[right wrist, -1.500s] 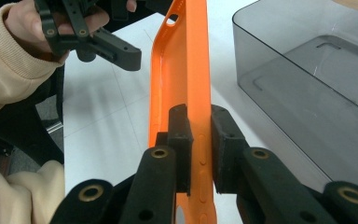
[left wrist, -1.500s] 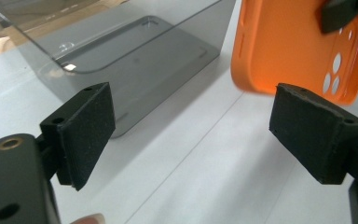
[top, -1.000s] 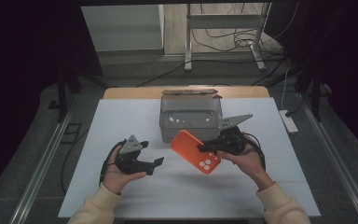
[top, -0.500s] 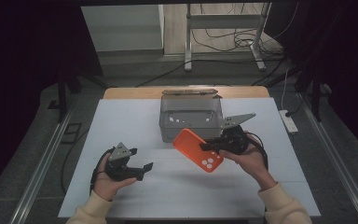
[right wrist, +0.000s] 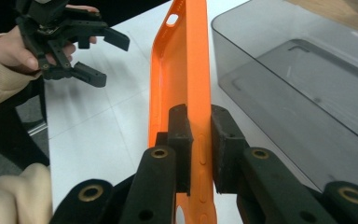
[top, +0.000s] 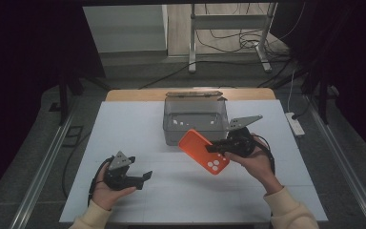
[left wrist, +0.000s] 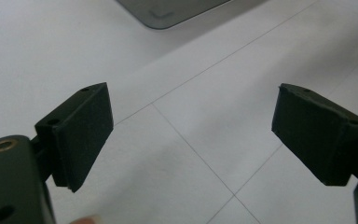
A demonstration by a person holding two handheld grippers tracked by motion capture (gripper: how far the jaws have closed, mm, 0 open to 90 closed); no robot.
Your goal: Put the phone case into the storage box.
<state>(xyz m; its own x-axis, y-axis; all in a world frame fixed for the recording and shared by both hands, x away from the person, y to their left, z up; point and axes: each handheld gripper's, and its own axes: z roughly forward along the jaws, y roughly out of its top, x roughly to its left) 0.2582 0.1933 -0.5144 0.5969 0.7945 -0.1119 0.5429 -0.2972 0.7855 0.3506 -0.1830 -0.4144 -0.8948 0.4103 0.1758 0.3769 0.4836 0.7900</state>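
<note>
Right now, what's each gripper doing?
Left gripper: open, fingers holding nothing.
Right gripper: shut on the orange phone case.

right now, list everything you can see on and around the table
phone case: one, orange, held above the mat just in front of the box
box: one, grey see-through, open, at the far middle of the mat
mat: one, white, covers the table
power strip: one, white, on the floor right of the table
metal stand: one, grey, on the floor beyond the table, cables around it
right gripper: one, black, jaws clamped on the case's side wall
left gripper: one, black, jaws open, low over the mat's near left
</note>
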